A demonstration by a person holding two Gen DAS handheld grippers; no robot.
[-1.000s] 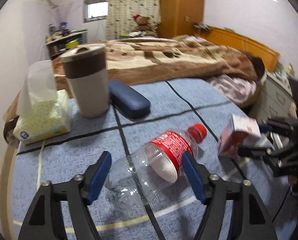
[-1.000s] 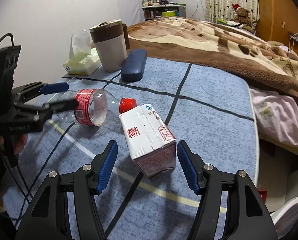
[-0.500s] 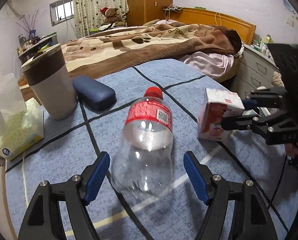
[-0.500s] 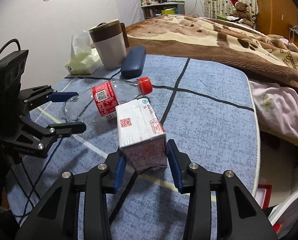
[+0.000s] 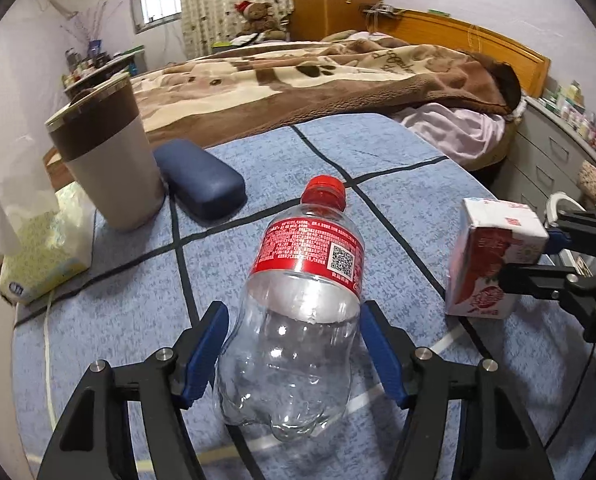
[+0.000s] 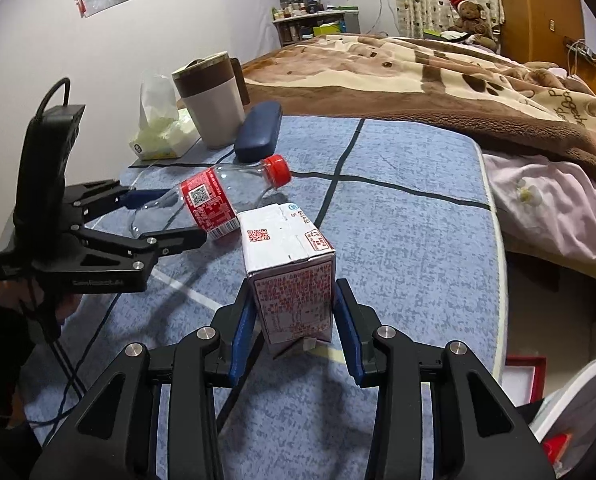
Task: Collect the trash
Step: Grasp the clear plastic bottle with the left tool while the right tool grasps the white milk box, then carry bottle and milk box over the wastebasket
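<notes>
An empty clear plastic bottle with a red label and red cap lies on the blue tablecloth, cap pointing away. My left gripper straddles its base. The jaws are closing, and the blue pads sit right beside the bottle's walls without clearly pressing them. A white and red drink carton stands tilted at the bottle's right, and my right gripper is shut on its two sides. The right wrist view also shows the bottle and the left gripper. The left wrist view shows the carton and right gripper.
At the table's far left stand a brown and beige lidded mug, a dark blue glasses case and a tissue pack. A bed with a brown blanket lies behind the table. Grey drawers stand at the right.
The right gripper's jaws closed onto the carton. The left gripper moved forward around the bottle's base and its jaws narrowed. The bottle now points away instead of lying crosswise.
</notes>
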